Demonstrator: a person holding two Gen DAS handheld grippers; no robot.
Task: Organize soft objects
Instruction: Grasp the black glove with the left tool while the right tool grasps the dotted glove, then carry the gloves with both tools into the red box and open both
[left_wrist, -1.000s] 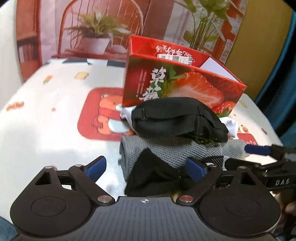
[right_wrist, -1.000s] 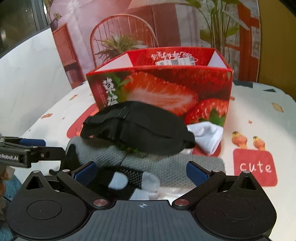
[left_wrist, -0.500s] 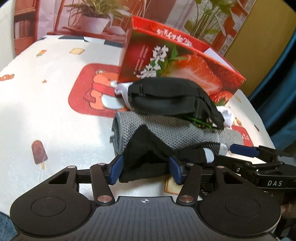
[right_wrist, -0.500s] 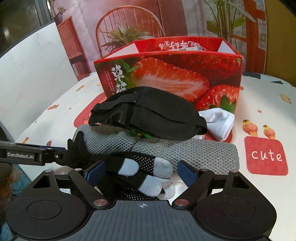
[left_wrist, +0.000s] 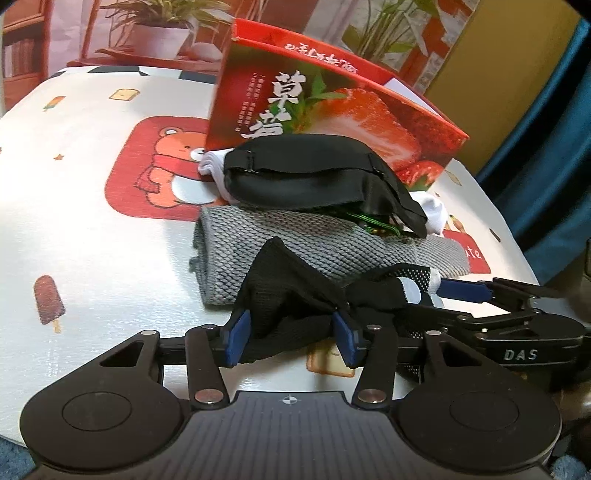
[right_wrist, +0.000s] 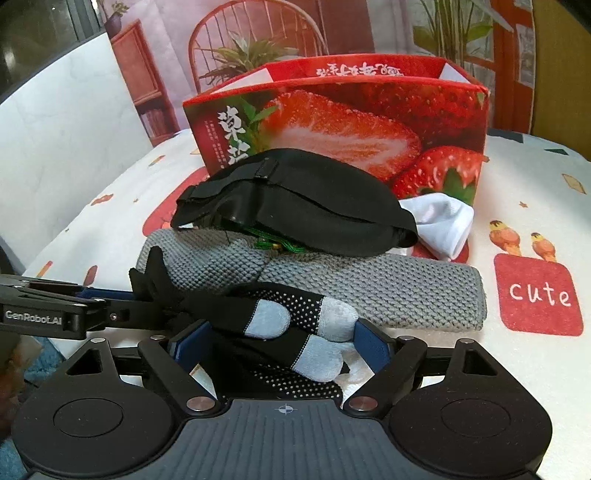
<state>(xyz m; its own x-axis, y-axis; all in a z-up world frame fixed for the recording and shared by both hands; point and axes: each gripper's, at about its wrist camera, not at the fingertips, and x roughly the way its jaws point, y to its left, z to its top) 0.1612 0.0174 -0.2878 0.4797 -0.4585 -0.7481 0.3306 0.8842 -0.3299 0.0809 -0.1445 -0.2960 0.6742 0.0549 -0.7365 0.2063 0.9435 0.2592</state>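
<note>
- Cartoon-printed cloth covers the tabletop (left_wrist: 92, 229), with a bear patch at the left and a strawberry box (right_wrist: 340, 125) standing open-topped at the back.
- At the left, the left gripper (left_wrist: 291, 338) has its jaws closing around the cuff end of a black glove (left_wrist: 291, 291) — bunched fabric sits between the pads, which look to be touching it on both sides.
- Across the middle, the glove lies at the near edge of a grey knitted cloth (right_wrist: 369, 284), which in turn carries a black sleep mask (right_wrist: 295, 206); a white sock (right_wrist: 439, 221) pokes out beyond, just beside the box.
- At the right, the right gripper (right_wrist: 284, 345) has its jaws spread around the glove's pale-tipped fingers, seemingly without squeezing them.
- The glove looks light and limp, with a dotted palm that should resist slipping — gripping cuff and fingers together would keep it from drooping or dragging the knitted cloth along.
</note>
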